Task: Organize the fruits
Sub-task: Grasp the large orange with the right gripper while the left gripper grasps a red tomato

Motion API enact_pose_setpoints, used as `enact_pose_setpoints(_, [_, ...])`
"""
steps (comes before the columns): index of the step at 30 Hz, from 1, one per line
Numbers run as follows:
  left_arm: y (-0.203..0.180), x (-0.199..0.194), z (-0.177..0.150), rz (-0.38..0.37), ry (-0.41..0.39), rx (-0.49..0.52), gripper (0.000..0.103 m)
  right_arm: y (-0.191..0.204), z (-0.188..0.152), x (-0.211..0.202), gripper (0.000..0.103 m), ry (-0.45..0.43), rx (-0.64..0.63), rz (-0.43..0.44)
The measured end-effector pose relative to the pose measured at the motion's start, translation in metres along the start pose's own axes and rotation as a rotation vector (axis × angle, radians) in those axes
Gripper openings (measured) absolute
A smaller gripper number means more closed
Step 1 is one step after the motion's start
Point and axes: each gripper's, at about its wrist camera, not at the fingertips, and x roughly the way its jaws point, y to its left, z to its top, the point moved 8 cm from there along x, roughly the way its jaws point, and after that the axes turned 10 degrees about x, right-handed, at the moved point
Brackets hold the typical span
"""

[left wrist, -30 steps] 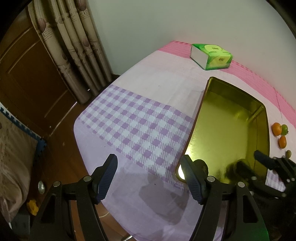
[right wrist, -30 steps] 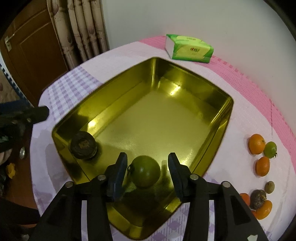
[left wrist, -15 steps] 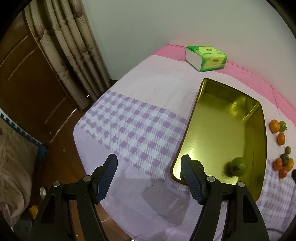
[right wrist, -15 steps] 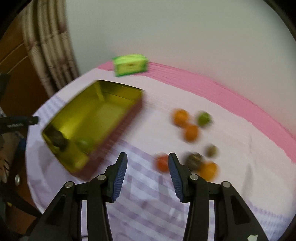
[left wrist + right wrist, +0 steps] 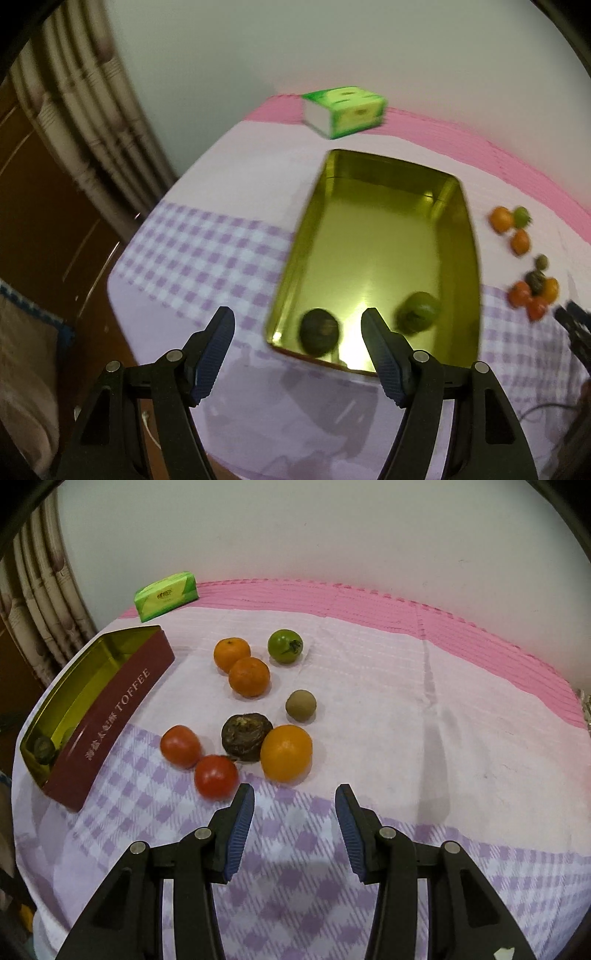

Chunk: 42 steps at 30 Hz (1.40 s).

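Overhead, both tongs (image 5: 297,334) (image 5: 294,812) gape empty above checked tablecloth (image 5: 424,709), beside curtain (image 5: 92,122).

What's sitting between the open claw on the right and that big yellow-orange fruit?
Nothing. In the right wrist view, only bare purple-checked tablecloth separates the right gripper from the yellow-orange fruit; a red tomato lies just off to the left.

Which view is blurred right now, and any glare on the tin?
Left wrist: motion-smeared throughout, the green tissue box and fruit edges soft; a bright glare patch on the floor of the gold rectangular tin near its front wall. Right wrist: sharp, the TOFFEE lettering readable, soft shadows under the large orange fruit; fisheye bends the table edge.
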Motion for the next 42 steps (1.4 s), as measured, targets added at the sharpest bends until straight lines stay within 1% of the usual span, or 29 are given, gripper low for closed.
enact_pose_setpoints(3, [-0.023,-0.004,0.002,-0.040,-0.004,0.038,0.072,0.001,0.005,0.009,0.043,-0.007,-0.001,-0.001])
enact_pose_setpoints(5, [-0.038,-0.005,0.004,-0.058,-0.002,0.064,0.071,0.001,0.008,0.015,0.043,-0.004,0.003,0.015])
enact_pose_setpoints(8, [-0.062,-0.003,0.008,-0.073,0.007,0.106,0.071,0.001,0.012,0.023,0.043,-0.007,-0.003,0.011])
enact_pose_setpoints(12, [-0.097,0.000,0.015,-0.113,0.011,0.147,0.071,0.002,0.012,0.033,0.043,0.008,-0.006,0.019])
enact_pose_setpoints(13, [-0.107,0.001,0.018,-0.126,0.010,0.157,0.071,0.002,0.012,0.035,0.041,0.009,-0.006,0.022])
enact_pose_setpoints(15, [-0.123,0.002,0.021,-0.148,0.002,0.171,0.071,0.004,0.014,0.035,0.034,-0.002,-0.019,0.021])
enact_pose_setpoints(17, [-0.143,0.004,0.024,-0.193,-0.007,0.186,0.071,0.002,0.014,0.035,0.031,-0.011,-0.023,0.016])
enact_pose_setpoints(20, [-0.166,0.010,0.028,-0.237,-0.008,0.204,0.071,-0.011,0.016,0.034,0.031,-0.036,-0.012,-0.019])
enact_pose_setpoints(25, [-0.202,0.023,0.033,-0.297,-0.001,0.228,0.072,-0.054,0.021,0.030,0.031,-0.072,0.039,-0.112])
enact_pose_setpoints(28, [-0.216,0.031,0.034,-0.322,0.008,0.235,0.071,-0.078,0.023,0.026,0.031,-0.084,0.080,-0.137])
enact_pose_setpoints(32, [-0.230,0.046,0.034,-0.322,0.030,0.254,0.071,-0.090,0.023,0.023,0.031,-0.101,0.100,-0.133])
enact_pose_setpoints(35, [-0.238,0.054,0.033,-0.322,0.042,0.271,0.071,-0.090,0.023,0.023,0.031,-0.105,0.096,-0.137])
enact_pose_setpoints(42, [-0.255,0.064,0.041,-0.316,0.041,0.290,0.071,-0.087,0.024,0.025,0.032,-0.102,0.103,-0.124])
